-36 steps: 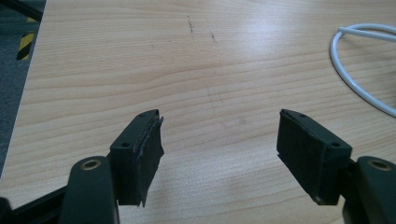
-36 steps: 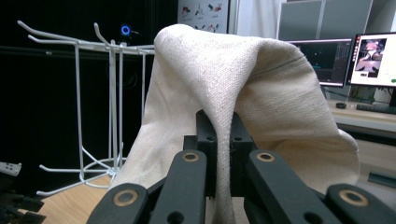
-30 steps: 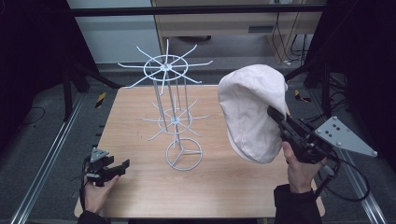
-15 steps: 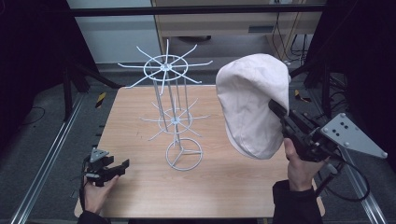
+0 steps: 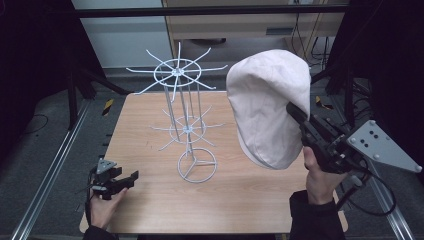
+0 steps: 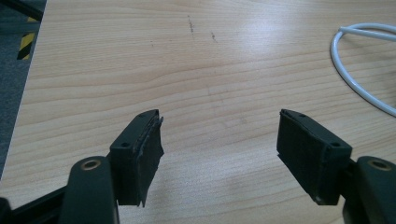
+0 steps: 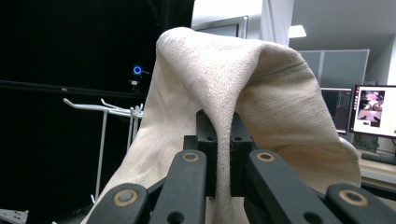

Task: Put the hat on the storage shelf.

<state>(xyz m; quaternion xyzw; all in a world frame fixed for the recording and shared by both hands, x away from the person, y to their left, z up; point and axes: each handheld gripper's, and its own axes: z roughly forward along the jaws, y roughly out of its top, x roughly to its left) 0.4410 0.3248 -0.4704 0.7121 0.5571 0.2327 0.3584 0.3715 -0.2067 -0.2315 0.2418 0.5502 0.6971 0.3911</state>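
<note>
1. The right tool [image 5: 295,114] has its jaws pinched tight on a fold of the cream cap [image 5: 267,107], which hangs up and off the desk [image 5: 150,120] from the jaw tips.
2. The white wire rack [image 5: 189,130] stands to the left of that tool, apart from the cap.
3. The left tool [image 5: 122,180] lies low at the near left desk corner, jaws wide apart with nothing between them, bare wood ahead.

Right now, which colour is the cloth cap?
Pale cream fabric cap, plain, clearest in the right gripper view.
</note>
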